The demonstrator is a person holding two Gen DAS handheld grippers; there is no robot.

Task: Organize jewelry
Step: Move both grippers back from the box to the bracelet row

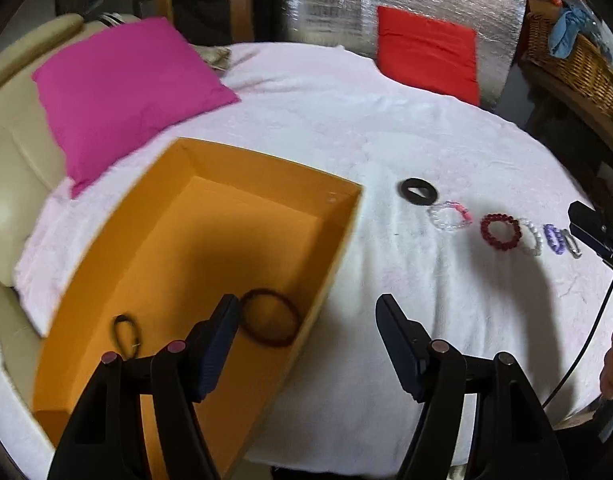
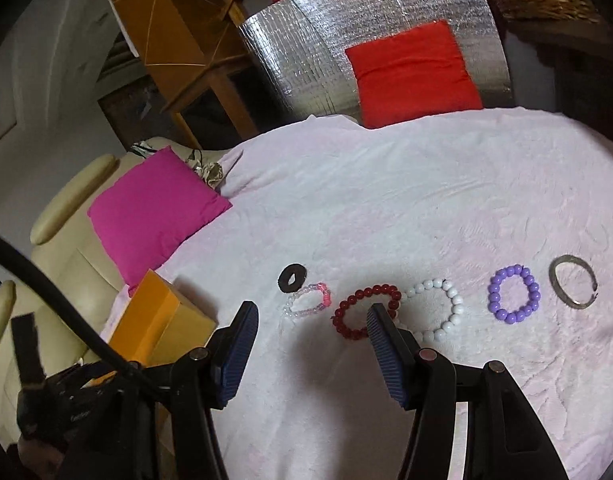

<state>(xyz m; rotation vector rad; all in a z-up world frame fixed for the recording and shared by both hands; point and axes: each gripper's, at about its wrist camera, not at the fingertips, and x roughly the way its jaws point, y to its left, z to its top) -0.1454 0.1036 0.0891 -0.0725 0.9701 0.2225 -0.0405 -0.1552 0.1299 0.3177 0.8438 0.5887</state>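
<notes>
Jewelry lies in two places on the pink-white blanket point(image 2: 386, 184): most of it in a row on the cloth, some already inside the orange box point(image 1: 242, 160) that sits open at the left of the row. In the box rest a dark brown band point(image 1: 269, 317) and a small black hair tie point(image 1: 126, 336), apart from each other.

Along the row, the metal bangle point(image 2: 573, 287) at the far right looks stiff and thin, likely slick under the pads; pinching across its rim seems safest. The white bead bracelet point(image 2: 438, 310), the red bead bracelet point(image 2: 366, 312) touching it and the purple bead bracelet point(image 2: 514, 299) look light and probably strung on elastic, so they should flex and may roll; closing on one side of the loop, over a few beads, ought to hold. The clear-and-pink bracelet point(image 2: 306, 305) has finer beads and seems the most delicate. The black ring point(image 2: 293, 278), smallest, is flat and would need a low, careful pinch.

The left tool point(image 1: 308, 312) stands wide and empty, straddling the box's near right wall. The right tool point(image 2: 312, 322) hovers over the row with jaws apart and nothing between them, one pad over the red bracelet.
</notes>
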